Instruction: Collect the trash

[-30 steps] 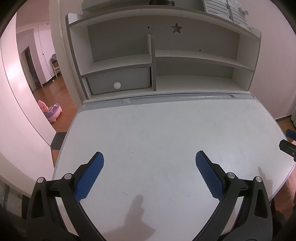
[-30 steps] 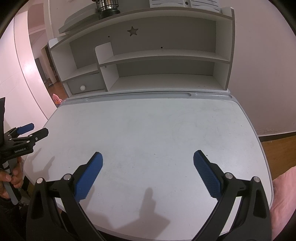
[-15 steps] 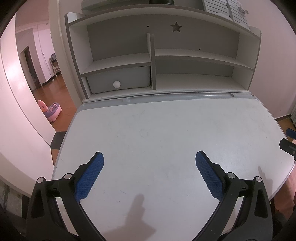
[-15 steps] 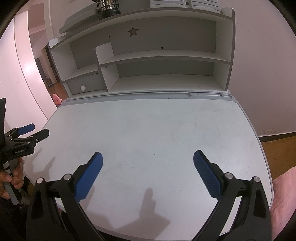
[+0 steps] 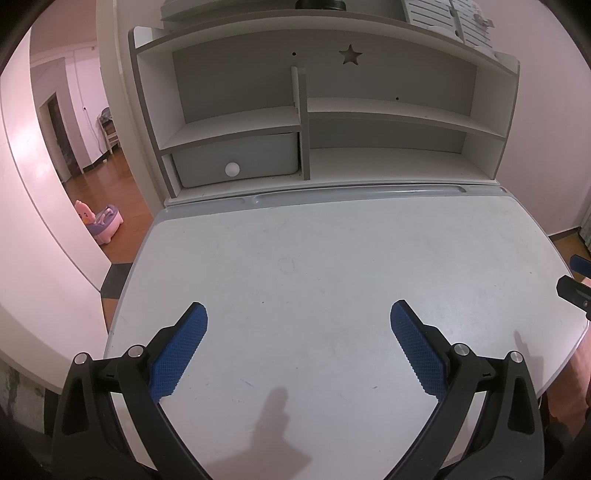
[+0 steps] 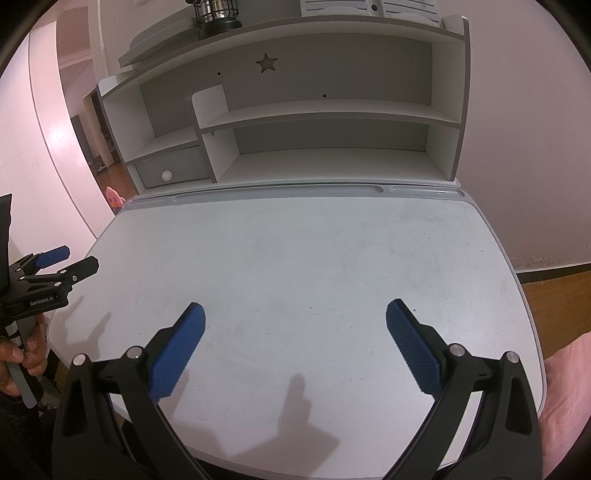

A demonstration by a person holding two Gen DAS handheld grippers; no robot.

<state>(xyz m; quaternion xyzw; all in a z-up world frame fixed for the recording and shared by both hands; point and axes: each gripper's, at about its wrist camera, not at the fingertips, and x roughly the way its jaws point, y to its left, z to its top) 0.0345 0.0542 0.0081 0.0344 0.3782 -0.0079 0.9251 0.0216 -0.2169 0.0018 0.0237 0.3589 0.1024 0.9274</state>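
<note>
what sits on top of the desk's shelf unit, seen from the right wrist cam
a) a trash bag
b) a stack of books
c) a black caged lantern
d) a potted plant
c: in the right wrist view a black caged lantern stands on the top board of the shelf unit, left of the star cutout.

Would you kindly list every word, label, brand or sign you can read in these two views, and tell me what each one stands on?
"GenRobot.AI": white lettering on the black body of the left claw, seen in the right wrist view.
A star-shaped cutout, a sign and not text, sits in the back panel of the desk hutch.
No other text is legible; the slatted white item on top of the hutch shows no readable marking.
</note>
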